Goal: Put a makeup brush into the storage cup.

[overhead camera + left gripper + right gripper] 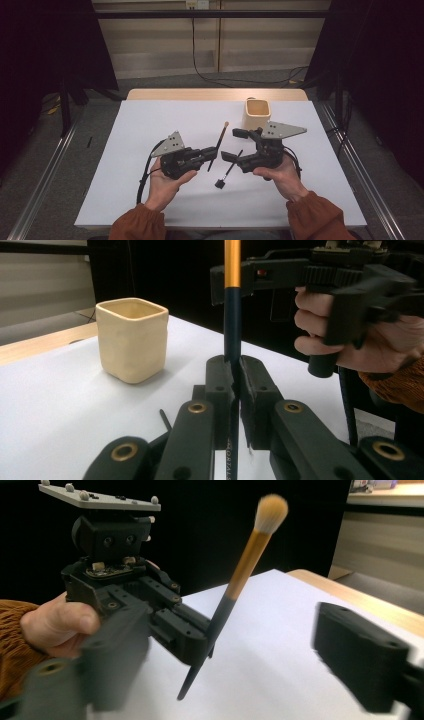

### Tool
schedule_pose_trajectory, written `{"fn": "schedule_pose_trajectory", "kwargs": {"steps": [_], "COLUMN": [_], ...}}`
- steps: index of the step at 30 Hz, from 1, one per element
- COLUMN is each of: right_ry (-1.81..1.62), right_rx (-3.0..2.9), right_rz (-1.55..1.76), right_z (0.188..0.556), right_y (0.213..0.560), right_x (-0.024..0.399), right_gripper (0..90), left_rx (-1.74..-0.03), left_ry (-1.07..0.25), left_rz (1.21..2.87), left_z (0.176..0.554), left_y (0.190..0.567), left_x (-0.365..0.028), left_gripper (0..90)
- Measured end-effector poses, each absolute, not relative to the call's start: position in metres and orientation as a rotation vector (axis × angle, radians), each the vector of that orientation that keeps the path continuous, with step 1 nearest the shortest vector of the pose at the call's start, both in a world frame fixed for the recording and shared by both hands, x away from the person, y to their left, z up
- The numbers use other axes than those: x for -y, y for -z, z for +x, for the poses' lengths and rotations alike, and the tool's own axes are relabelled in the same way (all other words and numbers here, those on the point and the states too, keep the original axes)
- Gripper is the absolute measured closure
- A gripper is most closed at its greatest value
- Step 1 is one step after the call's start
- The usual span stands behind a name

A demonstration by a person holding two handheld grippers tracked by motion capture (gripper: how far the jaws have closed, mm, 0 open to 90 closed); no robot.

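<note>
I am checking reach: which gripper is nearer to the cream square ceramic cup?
Right. The right gripper is just in front of the cream square ceramic cup; the left gripper, shut on a brush, is farther to its left.

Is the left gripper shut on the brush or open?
Shut. In the left gripper view, the left gripper has its jaws pressed against the brush handle on both sides.

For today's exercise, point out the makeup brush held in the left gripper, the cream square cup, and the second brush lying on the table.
makeup brush (pixel 244 565): right gripper view, gold ferrule.
cream square cup (pixel 132 340): left gripper view, front wall.
second brush (pixel 231 168): high view, thin dark handle.
</note>
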State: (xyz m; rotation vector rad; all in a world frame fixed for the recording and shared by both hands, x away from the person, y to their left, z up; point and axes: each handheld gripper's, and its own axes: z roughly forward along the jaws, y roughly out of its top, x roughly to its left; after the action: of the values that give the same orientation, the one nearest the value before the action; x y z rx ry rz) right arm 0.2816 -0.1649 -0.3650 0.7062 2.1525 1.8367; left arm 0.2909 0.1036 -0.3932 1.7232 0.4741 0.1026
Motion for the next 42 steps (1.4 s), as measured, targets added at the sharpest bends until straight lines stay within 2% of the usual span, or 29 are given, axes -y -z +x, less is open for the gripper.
{"fn": "schedule_pose_trajectory", "kwargs": {"steps": [4, 8, 11, 14, 21, 26, 31, 42], "right_ry": [-1.844, -1.869, -1.874, -1.880, -1.893, -1.897, -1.910, -1.882], "right_rx": [-2.151, -2.163, -2.154, -2.155, -2.169, -2.177, -2.198, -2.212], "right_rz": [0.697, 0.686, 0.699, 0.701, 0.694, 0.684, 0.690, 0.702], "right_z": [0.284, 0.288, 0.289, 0.290, 0.292, 0.290, 0.292, 0.290], "right_y": [0.366, 0.367, 0.368, 0.368, 0.371, 0.373, 0.376, 0.378], "right_x": [0.165, 0.163, 0.161, 0.162, 0.163, 0.160, 0.159, 0.155], "right_gripper": [23.2, 40.3, 46.5, 56.9, 66.6, 68.5, 79.2, 83.9], "left_rx": [-0.467, -0.464, -0.463, -0.462, -0.447, -0.432, -0.428, -0.425], "left_ry": [-0.101, -0.098, -0.103, -0.100, -0.112, -0.110, -0.093, -0.082], "left_rz": [1.720, 1.732, 1.734, 1.732, 1.730, 1.744, 1.753, 1.760], "left_z": [0.290, 0.291, 0.289, 0.289, 0.289, 0.289, 0.290, 0.293], "left_y": [0.394, 0.396, 0.396, 0.395, 0.397, 0.398, 0.401, 0.407], "left_x": [-0.102, -0.100, -0.099, -0.100, -0.099, -0.100, -0.099, -0.095], "left_gripper": [83.7, 83.7, 83.7, 83.7, 83.7, 83.7, 83.7, 83.6]}}
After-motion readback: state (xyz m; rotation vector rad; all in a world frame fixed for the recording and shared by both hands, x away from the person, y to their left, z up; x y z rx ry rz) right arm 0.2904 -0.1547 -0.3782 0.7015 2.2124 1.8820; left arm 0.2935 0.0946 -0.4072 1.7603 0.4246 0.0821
